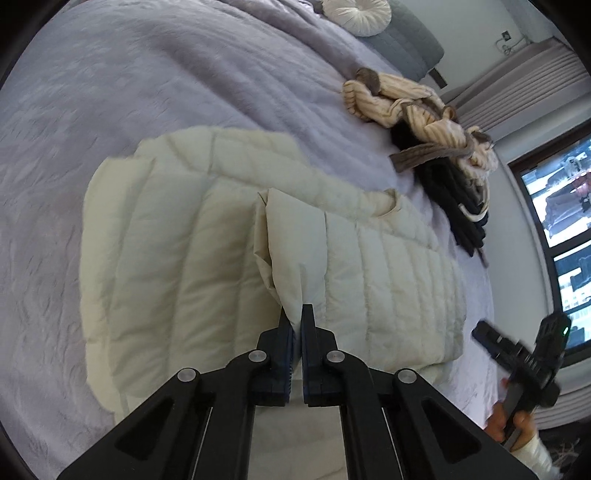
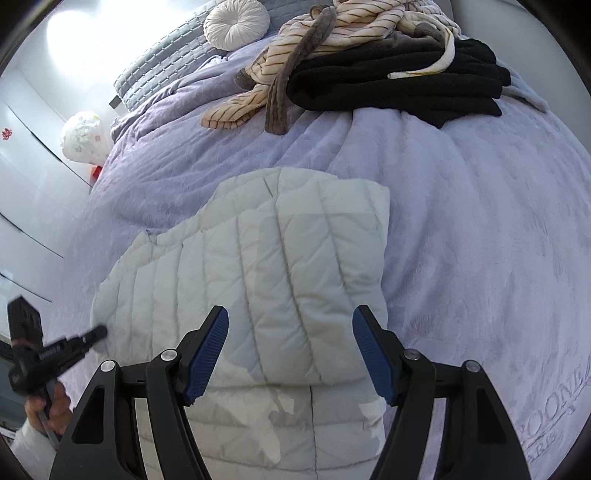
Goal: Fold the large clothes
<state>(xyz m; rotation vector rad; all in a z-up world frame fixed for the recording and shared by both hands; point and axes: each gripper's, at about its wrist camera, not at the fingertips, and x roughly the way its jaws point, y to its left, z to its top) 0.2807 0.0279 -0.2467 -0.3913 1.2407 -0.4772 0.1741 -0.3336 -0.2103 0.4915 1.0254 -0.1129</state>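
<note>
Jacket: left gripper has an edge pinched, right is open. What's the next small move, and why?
Probably carry the pinched flap across the jacket. The left gripper is shut on a raised fold, while the right gripper hangs open above the padded body, holding nothing.

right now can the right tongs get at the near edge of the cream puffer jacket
Probably yes. The right tongs hang open straight over the cream puffer jacket, nothing lying between them and it; the left tongs pinch a fold off to the side.

- Quilted jacket [image 2: 258, 266] directly ahead of right gripper [image 2: 290, 347], flat on bed cover [image 2: 461, 221].
- Clothes pile [image 2: 369, 66] beyond jacket.
- Round cushion [image 2: 236, 24] farther, left of pile.
</note>
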